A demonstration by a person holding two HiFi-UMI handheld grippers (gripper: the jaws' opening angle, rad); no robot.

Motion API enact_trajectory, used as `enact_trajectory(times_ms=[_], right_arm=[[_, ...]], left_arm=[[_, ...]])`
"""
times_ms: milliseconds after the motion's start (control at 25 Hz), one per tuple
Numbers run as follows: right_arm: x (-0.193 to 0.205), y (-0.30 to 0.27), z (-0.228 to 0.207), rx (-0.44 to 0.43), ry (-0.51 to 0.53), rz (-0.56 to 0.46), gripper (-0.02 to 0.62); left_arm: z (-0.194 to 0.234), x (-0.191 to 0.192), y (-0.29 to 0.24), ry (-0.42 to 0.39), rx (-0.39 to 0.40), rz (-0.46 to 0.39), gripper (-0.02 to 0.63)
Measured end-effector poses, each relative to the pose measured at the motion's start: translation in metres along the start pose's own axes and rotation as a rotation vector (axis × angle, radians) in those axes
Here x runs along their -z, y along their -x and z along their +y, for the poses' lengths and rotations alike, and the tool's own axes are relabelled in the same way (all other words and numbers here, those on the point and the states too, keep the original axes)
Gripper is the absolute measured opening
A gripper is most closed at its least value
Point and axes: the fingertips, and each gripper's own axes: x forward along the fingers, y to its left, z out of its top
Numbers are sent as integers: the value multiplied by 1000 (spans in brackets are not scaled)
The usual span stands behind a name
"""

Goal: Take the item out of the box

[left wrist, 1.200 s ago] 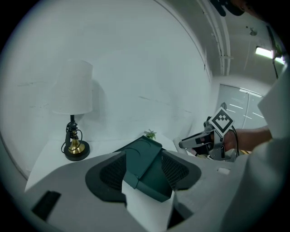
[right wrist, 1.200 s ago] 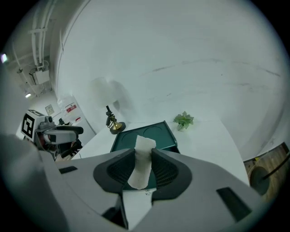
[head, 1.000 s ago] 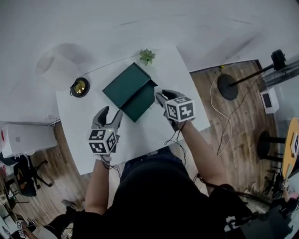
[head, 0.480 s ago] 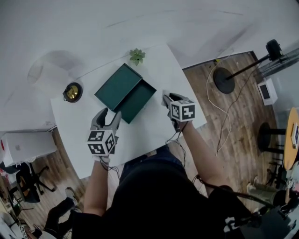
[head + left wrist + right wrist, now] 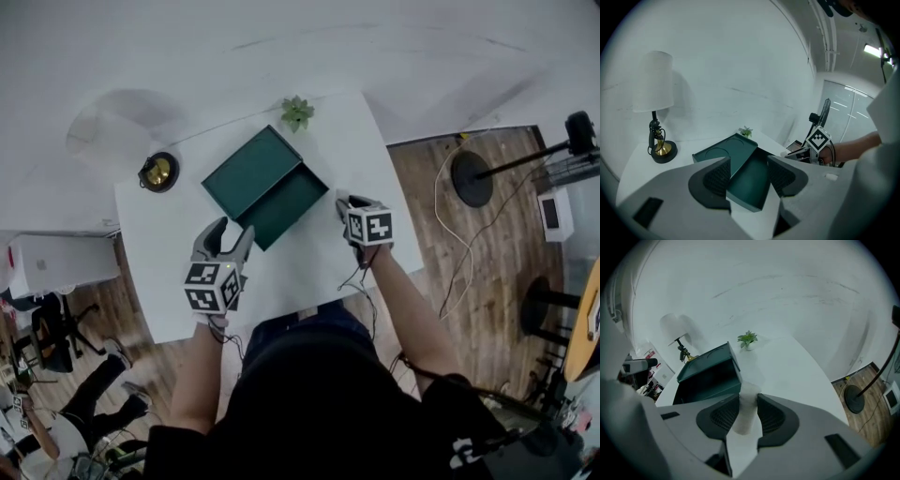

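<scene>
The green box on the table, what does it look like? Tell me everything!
The green box is dark green and looks like stiff card. It stands open on the white table, its lid folded back with two round hollows inside. The tray looks empty. It sits between the lamp and the little plant.

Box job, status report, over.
Left gripper open, empty, by the box. Right gripper shut on white item, out of the box, over table. Nothing in the way.
</scene>
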Motion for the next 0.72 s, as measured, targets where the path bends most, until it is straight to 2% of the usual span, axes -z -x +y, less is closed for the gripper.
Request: enact_trajectory(times_ms=[320, 720], right_arm=[[11, -29, -2, -8, 37, 85, 136], [-8, -16, -10, 10, -8, 8, 184]], left_arm=[[17, 18, 5, 57, -65, 19, 241], [17, 20, 4, 82, -71, -2, 241]])
